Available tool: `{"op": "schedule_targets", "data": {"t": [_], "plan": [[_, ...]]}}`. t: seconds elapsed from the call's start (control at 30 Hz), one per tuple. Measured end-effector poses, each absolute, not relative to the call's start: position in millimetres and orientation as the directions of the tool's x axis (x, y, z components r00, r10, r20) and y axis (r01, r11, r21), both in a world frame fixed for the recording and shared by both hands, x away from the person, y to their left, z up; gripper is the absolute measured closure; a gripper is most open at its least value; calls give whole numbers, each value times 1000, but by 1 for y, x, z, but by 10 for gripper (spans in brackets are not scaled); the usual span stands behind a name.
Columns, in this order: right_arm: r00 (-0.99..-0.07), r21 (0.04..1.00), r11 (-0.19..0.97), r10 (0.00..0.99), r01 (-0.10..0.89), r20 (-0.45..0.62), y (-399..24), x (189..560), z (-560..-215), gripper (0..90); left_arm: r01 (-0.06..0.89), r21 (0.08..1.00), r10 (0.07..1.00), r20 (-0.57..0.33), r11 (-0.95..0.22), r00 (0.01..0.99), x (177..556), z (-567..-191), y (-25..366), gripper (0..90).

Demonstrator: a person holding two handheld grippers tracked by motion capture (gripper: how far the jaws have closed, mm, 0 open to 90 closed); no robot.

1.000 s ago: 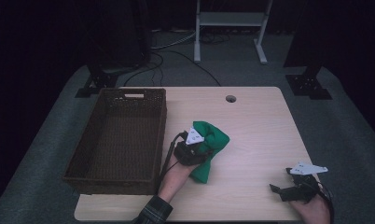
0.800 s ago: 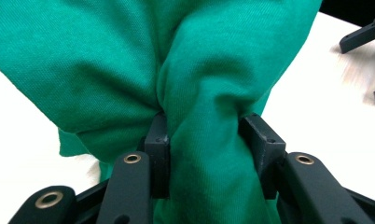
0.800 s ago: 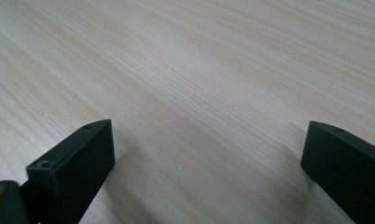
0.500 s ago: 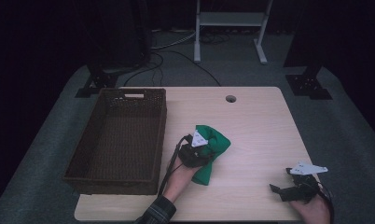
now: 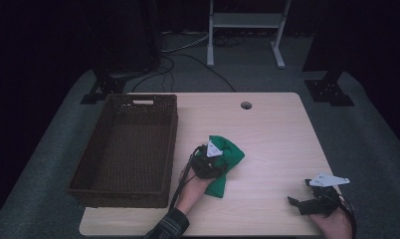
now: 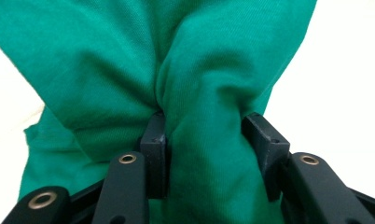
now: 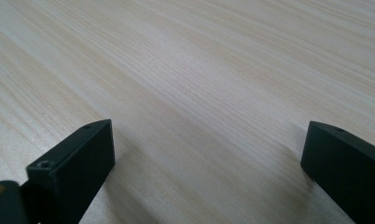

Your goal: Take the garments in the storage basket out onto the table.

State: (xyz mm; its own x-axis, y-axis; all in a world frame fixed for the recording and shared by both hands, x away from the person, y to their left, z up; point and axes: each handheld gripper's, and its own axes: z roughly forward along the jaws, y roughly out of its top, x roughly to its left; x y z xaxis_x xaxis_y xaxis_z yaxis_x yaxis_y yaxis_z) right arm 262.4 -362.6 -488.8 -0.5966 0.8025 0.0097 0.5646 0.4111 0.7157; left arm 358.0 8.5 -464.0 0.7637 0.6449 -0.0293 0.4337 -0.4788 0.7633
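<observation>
Pale wood-grain table [image 5: 272,134], crumpled green knit cloth [image 5: 228,154]

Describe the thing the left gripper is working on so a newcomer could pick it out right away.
On the pale wooden table, just right of the brown wicker basket, lies a bunched green cloth. The left gripper has a fold of it between its jaws. It is the one soft, bright green thing on the table.

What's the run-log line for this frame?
left gripper: shut on green cloth, jaws just eased wider | right gripper: open, on table | basket: nothing inside
</observation>
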Motion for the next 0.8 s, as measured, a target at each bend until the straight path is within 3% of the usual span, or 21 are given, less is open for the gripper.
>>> {"op": "schedule_targets", "data": {"t": [0.47, 0.8], "plan": [[-598, 715, 413, 802, 564, 9, -363, 262, -489, 15, 452, 754, 665, -26, -478, 746, 365, -473, 7, 494], [-599, 715, 413, 801, 563, 9, -363, 262, -489, 15, 458, 757, 682, -21, -467, 731, 367, -475, 7, 353]]}}
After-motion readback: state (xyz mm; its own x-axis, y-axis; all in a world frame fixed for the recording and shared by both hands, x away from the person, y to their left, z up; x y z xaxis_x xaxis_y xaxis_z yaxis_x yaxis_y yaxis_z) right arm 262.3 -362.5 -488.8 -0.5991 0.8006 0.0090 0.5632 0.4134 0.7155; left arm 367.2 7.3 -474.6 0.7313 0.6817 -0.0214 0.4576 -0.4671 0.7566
